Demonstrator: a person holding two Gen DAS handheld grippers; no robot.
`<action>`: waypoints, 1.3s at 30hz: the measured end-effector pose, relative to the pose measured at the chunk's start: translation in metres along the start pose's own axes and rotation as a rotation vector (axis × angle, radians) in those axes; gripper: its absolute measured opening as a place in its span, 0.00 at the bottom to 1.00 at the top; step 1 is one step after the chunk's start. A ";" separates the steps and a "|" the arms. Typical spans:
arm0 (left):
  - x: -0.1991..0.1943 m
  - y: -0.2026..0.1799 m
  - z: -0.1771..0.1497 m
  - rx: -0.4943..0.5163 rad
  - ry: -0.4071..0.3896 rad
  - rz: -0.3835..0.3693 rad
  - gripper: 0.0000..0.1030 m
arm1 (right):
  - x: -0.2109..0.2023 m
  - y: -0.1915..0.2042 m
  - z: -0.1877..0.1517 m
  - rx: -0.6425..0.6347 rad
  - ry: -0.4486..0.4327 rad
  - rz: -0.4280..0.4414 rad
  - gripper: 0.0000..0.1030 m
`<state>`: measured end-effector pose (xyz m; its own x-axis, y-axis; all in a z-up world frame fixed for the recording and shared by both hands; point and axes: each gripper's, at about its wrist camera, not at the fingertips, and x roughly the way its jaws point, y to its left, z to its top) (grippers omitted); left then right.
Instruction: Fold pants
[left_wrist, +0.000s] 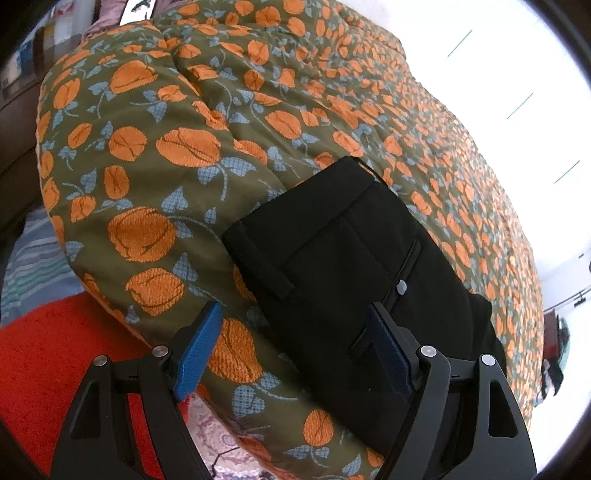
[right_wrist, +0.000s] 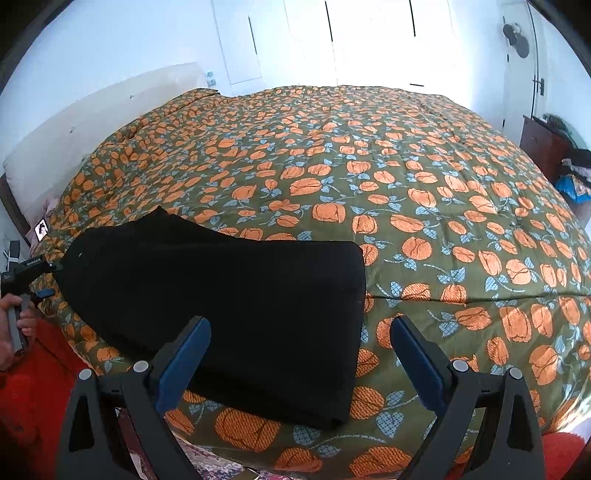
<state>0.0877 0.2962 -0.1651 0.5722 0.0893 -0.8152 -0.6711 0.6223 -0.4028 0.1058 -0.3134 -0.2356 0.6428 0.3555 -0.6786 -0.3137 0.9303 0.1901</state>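
both grippers stand wide open and hold nothing. left gripper (left_wrist: 295, 347) hovers over the waist end of the black pants (left_wrist: 343, 266), its blue pads (left_wrist: 201, 350) spread so that one sits above the bedspread (left_wrist: 155, 155) and the other above the dark cloth; whether either pad touches the fabric cannot be told. close ahead of it a pocket opening with a small pale button (left_wrist: 402, 286) and a belt loop (left_wrist: 264, 264) show on the pants.

right gripper (right_wrist: 301, 354) looks along the bed from the near edge. its fingers (right_wrist: 183, 363) are set far apart, one over the pants (right_wrist: 221, 306), the other over bare bedspread (right_wrist: 424, 192) just beside the trouser end. from this view the pants lie flat near the front edge of the bed, a long dark shape running from the left, where they narrow to a point, to a straight squared end on the right. the near edge of the cloth looks doubled, one layer on another.

at the far left of the right wrist view a hand (right_wrist: 14, 332) grips the handle of the left gripper (right_wrist: 26, 269), close to the narrow end of the pants.

the bedspread is olive with orange flowers and blue leaves. a red rug (left_wrist: 48, 354) lies on the floor beside the bed, a cream headboard (right_wrist: 81, 118) stands at the left, and white wardrobe doors (right_wrist: 332, 40) lie beyond the far side.
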 end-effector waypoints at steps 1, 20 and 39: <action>0.001 -0.001 0.001 0.001 0.002 -0.002 0.79 | 0.000 0.000 0.000 0.000 0.001 0.001 0.94; 0.006 0.060 0.026 -0.278 0.036 -0.271 0.82 | 0.004 -0.005 -0.001 0.038 0.017 0.014 0.94; 0.045 0.028 0.035 -0.180 0.060 -0.213 0.74 | 0.013 -0.003 -0.006 0.023 0.064 0.008 0.94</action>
<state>0.1117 0.3448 -0.1982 0.6839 -0.0776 -0.7255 -0.6151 0.4734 -0.6305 0.1107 -0.3126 -0.2493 0.5945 0.3569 -0.7206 -0.3018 0.9296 0.2115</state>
